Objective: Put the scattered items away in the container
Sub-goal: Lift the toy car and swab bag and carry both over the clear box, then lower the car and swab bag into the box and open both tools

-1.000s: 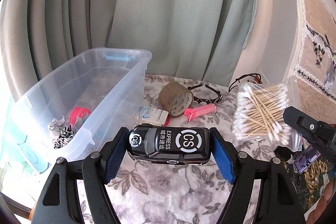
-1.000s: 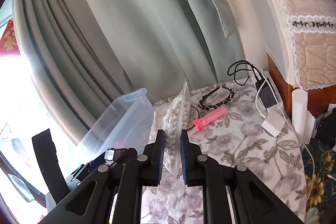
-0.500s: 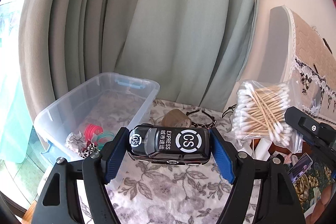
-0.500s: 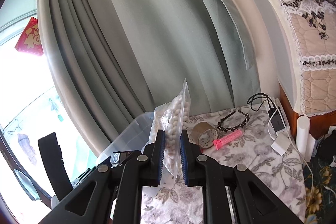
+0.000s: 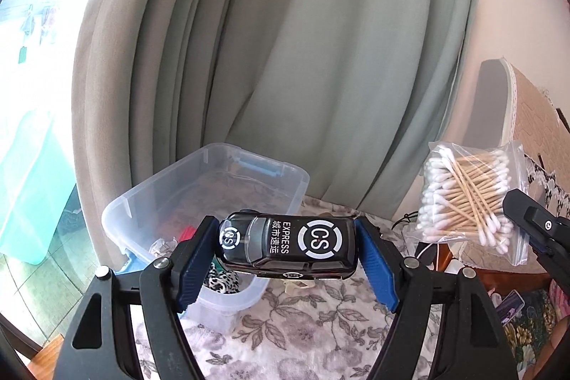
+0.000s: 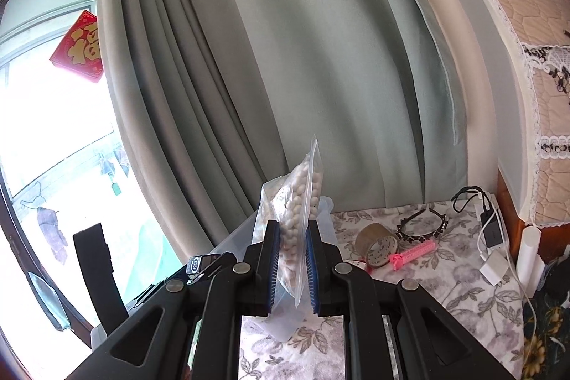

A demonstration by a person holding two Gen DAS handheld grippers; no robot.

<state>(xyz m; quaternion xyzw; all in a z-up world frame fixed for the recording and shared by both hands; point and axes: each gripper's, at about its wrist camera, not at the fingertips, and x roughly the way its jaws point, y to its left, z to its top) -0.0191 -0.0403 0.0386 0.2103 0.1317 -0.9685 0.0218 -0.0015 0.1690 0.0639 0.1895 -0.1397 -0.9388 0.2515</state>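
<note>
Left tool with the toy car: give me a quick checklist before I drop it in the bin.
1. Car clamped end to end in left tool: ok.
2. Car over the bin opening: not ok, it sits near the front corner.
3. Bin has free floor: ok, items only at the near end.
4. Right tool gripping the swab bag: ok.
5. Bag clear of the car's path: ok, it hangs off to the right.

We've got grey-green curtains behind everything, a floral tablecloth, a red paper charm stuck on the window, plus a charger and cable beside a quilted cover.
</note>
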